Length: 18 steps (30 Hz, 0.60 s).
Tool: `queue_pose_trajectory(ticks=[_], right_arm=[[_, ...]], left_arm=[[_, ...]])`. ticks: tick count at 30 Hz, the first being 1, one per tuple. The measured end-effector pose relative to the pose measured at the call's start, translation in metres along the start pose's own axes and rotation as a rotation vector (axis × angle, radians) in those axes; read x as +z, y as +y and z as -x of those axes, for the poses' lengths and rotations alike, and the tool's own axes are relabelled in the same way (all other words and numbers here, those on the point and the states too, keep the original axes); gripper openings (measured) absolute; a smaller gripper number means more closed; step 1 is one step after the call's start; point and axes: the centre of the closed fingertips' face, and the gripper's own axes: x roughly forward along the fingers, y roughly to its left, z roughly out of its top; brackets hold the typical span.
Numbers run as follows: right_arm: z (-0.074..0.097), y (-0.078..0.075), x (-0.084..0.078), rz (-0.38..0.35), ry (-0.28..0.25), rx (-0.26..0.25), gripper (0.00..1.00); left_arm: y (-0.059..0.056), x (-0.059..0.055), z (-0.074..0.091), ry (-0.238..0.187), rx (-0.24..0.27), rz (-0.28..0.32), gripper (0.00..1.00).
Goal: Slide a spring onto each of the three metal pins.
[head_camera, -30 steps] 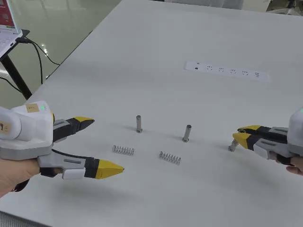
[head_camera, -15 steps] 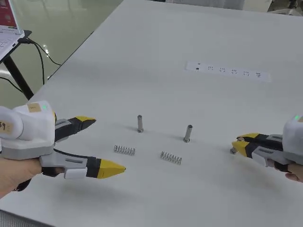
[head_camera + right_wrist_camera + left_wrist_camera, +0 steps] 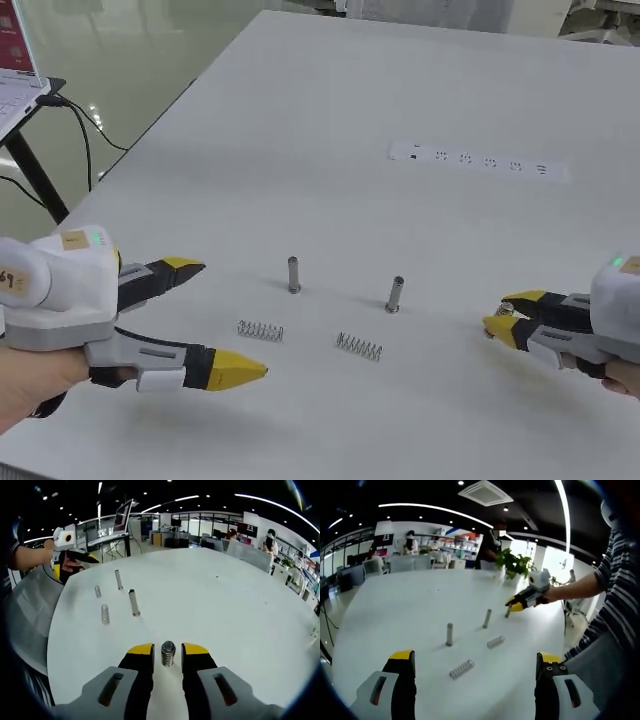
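My right gripper [image 3: 507, 313] is at the right of the table, shut on a spring [image 3: 168, 653] that sits over the upright right-hand pin [image 3: 503, 311]. Its yellow fingertips [image 3: 141, 651] stand close on both sides of the coil. Two bare metal pins stand upright mid-table, one on the left [image 3: 294, 274] and one in the middle [image 3: 396, 294]. Two loose springs lie flat in front of them, one at the left [image 3: 260, 330] and one at the right [image 3: 359, 347]. My left gripper [image 3: 214, 318] hovers wide open left of the springs, holding nothing.
A white power strip [image 3: 478, 162] lies flat farther back on the white table [image 3: 330, 120]. The table's left edge [image 3: 150, 130] drops to the floor, with a laptop [image 3: 12, 80] and cables beyond it. People and desks show in the background of both gripper views.
My right gripper has sunk a little with the spring, which now hides most of the pin. The left gripper has stayed open in about the same spot. The head camera has shifted slightly.
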Motion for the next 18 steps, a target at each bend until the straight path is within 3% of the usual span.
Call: queue_pose_trajectory(ticks=[7,18], right_arm=[[0.0037,0.0004,0.0090,-0.012,-0.029,0.000,0.25],[0.0089,0.0001,0.0097,-0.033,-0.034,-0.014,0.31]], left_arm=[[-0.0002,0.0008,-0.0004,0.000,-0.002,-0.001,0.98],[-0.0030,-0.0017,-0.0005,0.007,-0.009,-0.001,0.98]])
